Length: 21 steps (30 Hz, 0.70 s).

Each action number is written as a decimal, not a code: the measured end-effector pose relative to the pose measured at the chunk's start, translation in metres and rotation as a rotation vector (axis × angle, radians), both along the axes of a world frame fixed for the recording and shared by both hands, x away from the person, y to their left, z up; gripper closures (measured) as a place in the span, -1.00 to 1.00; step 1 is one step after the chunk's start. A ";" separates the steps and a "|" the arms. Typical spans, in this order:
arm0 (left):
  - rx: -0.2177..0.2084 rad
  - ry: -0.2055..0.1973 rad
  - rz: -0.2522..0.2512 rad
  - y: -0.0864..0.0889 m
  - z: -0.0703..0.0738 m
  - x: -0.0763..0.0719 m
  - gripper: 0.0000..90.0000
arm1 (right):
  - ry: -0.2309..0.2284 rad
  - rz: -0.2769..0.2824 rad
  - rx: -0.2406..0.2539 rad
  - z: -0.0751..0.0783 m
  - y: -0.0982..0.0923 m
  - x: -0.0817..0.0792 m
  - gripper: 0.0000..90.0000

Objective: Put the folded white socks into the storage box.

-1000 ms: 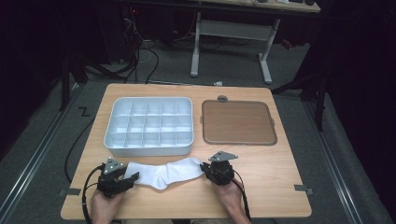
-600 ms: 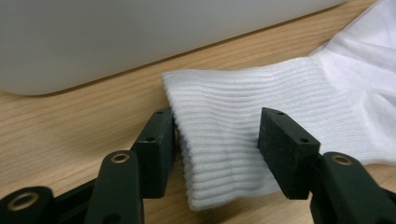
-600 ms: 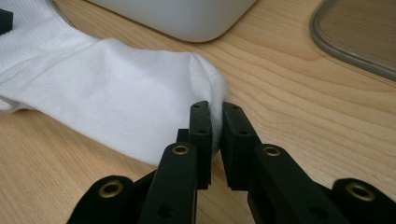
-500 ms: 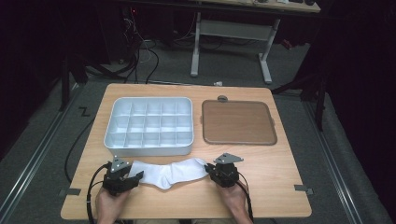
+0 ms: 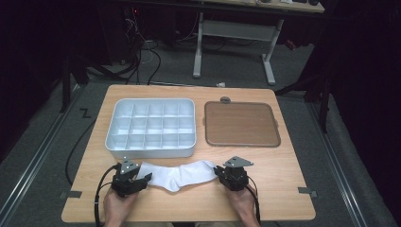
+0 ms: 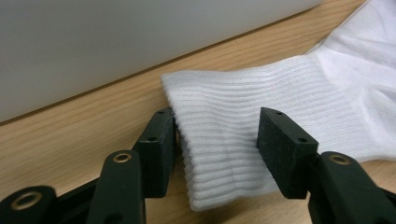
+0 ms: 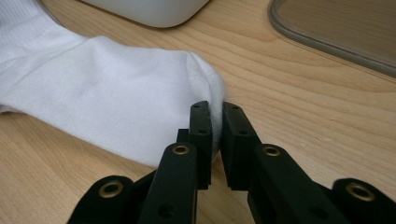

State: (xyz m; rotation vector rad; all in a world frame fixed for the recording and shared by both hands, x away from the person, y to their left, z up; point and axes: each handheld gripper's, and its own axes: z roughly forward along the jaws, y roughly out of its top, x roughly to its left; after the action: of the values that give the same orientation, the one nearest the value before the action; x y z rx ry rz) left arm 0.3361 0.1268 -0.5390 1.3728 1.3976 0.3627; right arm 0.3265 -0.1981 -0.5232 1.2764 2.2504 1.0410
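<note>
A white sock (image 5: 177, 174) lies flat near the table's front edge, cuff to the left and toe to the right. My left gripper (image 5: 142, 178) is at the cuff end. In the left gripper view its jaws (image 6: 219, 144) stand open astride the ribbed cuff (image 6: 224, 116), one jaw at the cuff's edge and the other resting over the fabric, without pinching it. My right gripper (image 5: 218, 171) is at the toe end. In the right gripper view it (image 7: 215, 116) is shut on a thin fold of the sock's toe (image 7: 107, 88).
A white tray (image 5: 150, 149) with several compartments stands just behind the sock at the left. A flat brown lid (image 5: 241, 124) with a grey rim lies behind at the right, and a small grey knob (image 5: 225, 100) sits beyond it. Bare wood lies right of the right gripper.
My left gripper has slid to the right along the table onto the sock's cuff. The right gripper and the toe have stayed where they were.
</note>
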 end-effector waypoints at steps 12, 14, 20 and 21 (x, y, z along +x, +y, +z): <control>0.001 0.024 -0.025 -0.015 0.002 0.004 0.09 | 0.006 -0.022 0.005 -0.002 -0.017 -0.004 0.86; -0.001 0.027 -0.027 -0.017 0.002 0.005 0.09 | 0.006 -0.028 0.006 -0.002 -0.019 -0.004 0.86; -0.006 0.030 -0.042 -0.023 0.002 0.005 0.08 | 0.013 -0.044 0.008 -0.002 -0.025 -0.005 0.86; -0.004 0.029 -0.050 -0.027 0.002 0.005 0.07 | 0.009 -0.046 0.005 -0.002 -0.028 -0.006 0.86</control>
State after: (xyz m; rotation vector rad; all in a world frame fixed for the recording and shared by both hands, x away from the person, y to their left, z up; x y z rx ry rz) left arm 0.3409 0.1002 -0.5370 1.4124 1.3840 0.3078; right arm 0.3210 -0.2263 -0.5249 1.3306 2.2152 1.0269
